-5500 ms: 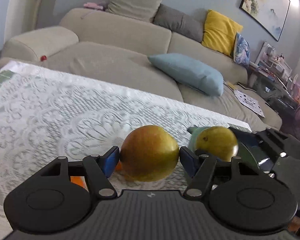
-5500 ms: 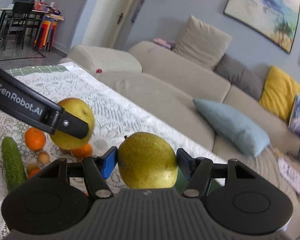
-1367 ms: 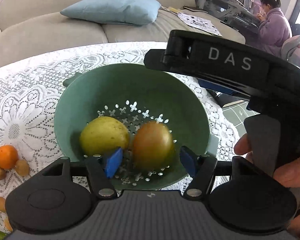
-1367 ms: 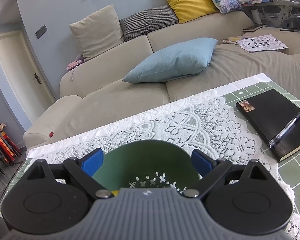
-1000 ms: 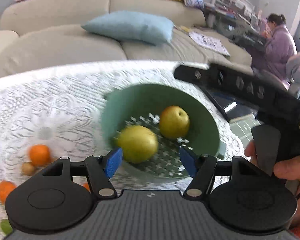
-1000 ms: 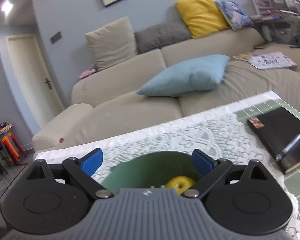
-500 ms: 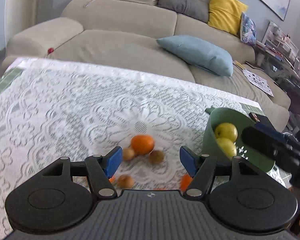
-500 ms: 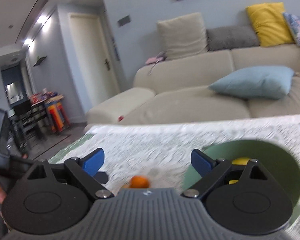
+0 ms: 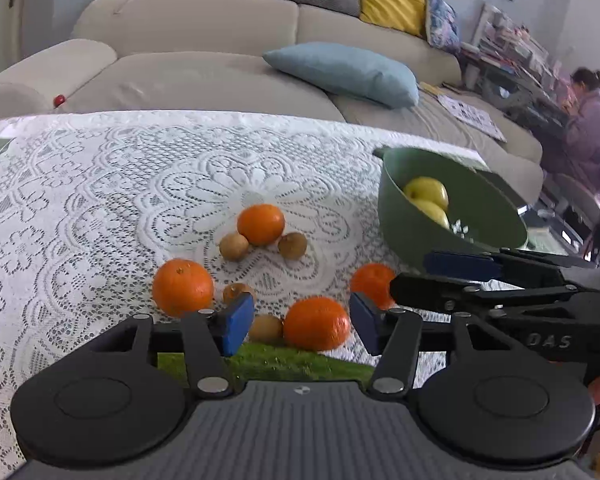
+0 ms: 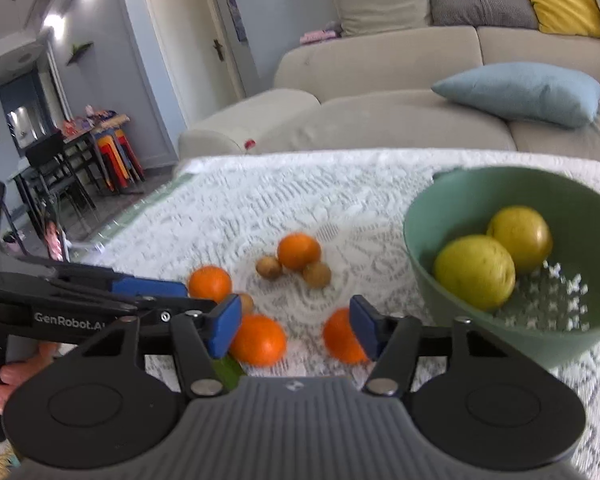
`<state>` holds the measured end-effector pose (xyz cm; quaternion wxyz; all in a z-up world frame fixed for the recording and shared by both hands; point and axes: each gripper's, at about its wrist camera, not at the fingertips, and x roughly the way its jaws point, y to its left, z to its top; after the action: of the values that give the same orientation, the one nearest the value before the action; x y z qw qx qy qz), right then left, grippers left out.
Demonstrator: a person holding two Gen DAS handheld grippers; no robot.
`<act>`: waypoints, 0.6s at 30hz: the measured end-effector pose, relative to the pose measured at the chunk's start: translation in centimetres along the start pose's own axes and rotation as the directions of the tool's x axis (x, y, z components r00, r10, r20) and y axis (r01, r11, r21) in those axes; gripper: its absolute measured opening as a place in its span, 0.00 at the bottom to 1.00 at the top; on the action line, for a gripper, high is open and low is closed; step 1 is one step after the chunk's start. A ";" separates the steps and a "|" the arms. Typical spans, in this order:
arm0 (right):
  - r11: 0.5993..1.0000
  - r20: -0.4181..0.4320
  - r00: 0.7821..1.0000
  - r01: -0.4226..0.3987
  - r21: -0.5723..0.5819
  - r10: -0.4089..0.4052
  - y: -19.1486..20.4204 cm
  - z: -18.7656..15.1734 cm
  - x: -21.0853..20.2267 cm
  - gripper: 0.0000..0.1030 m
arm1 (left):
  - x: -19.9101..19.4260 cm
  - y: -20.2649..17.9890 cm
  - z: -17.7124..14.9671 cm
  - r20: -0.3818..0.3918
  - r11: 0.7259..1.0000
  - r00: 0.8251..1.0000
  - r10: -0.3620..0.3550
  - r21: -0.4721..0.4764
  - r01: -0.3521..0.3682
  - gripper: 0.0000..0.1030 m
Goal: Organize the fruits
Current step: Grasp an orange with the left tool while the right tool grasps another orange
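A green colander bowl [image 9: 404, 224] on the lace cloth holds two yellow-green pears [image 10: 475, 271]; it also shows in the right wrist view [image 10: 428, 216]. Several oranges and small kiwis lie loose to its left. My left gripper [image 9: 302, 322] is open and empty, low over the near orange [image 9: 316, 328]. My right gripper [image 10: 295, 326] is open and empty, with one orange [image 10: 258, 340] by its left finger and another [image 10: 340, 342] by its right finger. A green cucumber [image 9: 268, 364] lies just under the left gripper.
The white lace tablecloth [image 9: 80, 208] covers the table. A beige sofa [image 9: 204, 60] with a blue cushion [image 9: 340, 72] stands behind it. A person [image 9: 588, 120] sits at the far right. A dining table and chairs [image 10: 60, 160] stand far left.
Both grippers, earlier shut on pears, have let them go in the bowl and swung left from it down toward the loose oranges and kiwis.
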<state>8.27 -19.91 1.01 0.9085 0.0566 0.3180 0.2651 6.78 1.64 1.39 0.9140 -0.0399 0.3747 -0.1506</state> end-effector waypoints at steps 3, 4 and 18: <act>0.999 -0.045 0.998 0.038 0.033 -0.037 -0.3 -0.9 0.8 0.50 | 0.5 -0.9 -0.5 -0.006 0.998 1.000 0.003 0.068 -0.003 0.62; 0.998 -0.056 0.998 0.045 0.044 -0.042 -0.5 -1.1 1.0 0.50 | 0.7 -1.3 -0.7 -0.006 0.995 1.000 0.008 0.096 -0.007 0.62; 0.988 -0.094 0.988 0.127 0.088 -0.119 -1.9 -1.0 3.1 0.50 | 3.5 -3.9 -1.7 -0.045 0.959 0.994 0.096 0.272 -0.081 0.62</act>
<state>10.53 -19.95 -1.99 0.9046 0.0678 0.3728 0.1953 7.00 -3.04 -1.49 0.9054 0.1062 0.3785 -0.1604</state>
